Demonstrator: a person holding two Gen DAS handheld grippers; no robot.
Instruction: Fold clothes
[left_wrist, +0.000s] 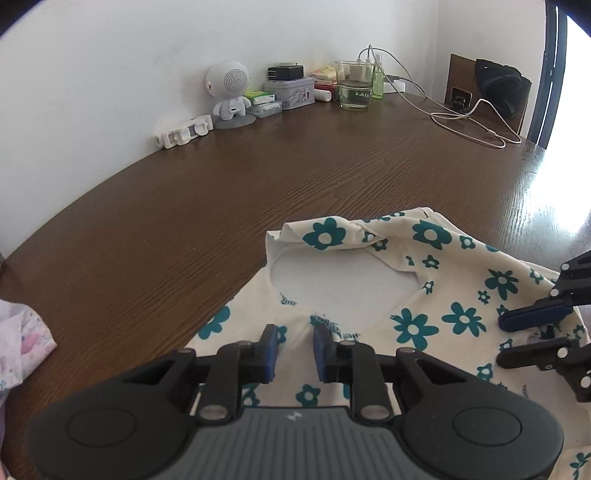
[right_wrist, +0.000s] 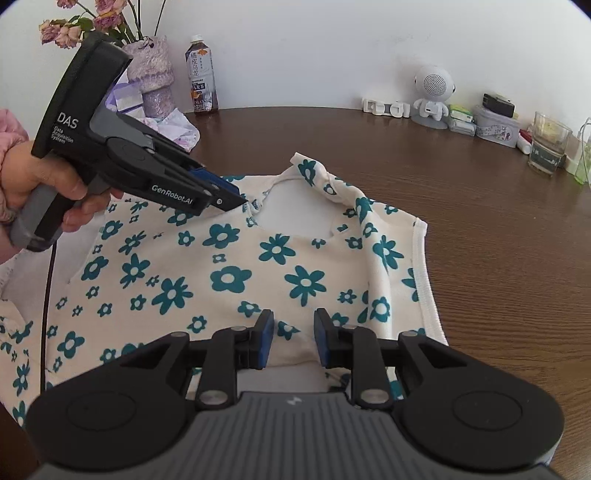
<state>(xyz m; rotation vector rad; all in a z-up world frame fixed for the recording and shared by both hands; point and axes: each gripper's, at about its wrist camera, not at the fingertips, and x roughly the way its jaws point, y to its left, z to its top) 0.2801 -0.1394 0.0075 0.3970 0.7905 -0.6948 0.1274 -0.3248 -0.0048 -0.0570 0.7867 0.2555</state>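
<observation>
**Garment spread flat, both tools poised at its upper part**

Left wrist view: the floral top lies flat on the brown table, neckline facing the far wall. The left gripper hovers just before the collar with its jaws apart, nothing between them, probably to take the fabric near the neck. One shoulder strap is turned over on itself.

Right wrist view: the right gripper is low over the top, near its right edge, jaws apart and empty. A hand holds the left gripper, whose tip nearly touches the collar. This placement suits a fold started from the shoulders.
</observation>
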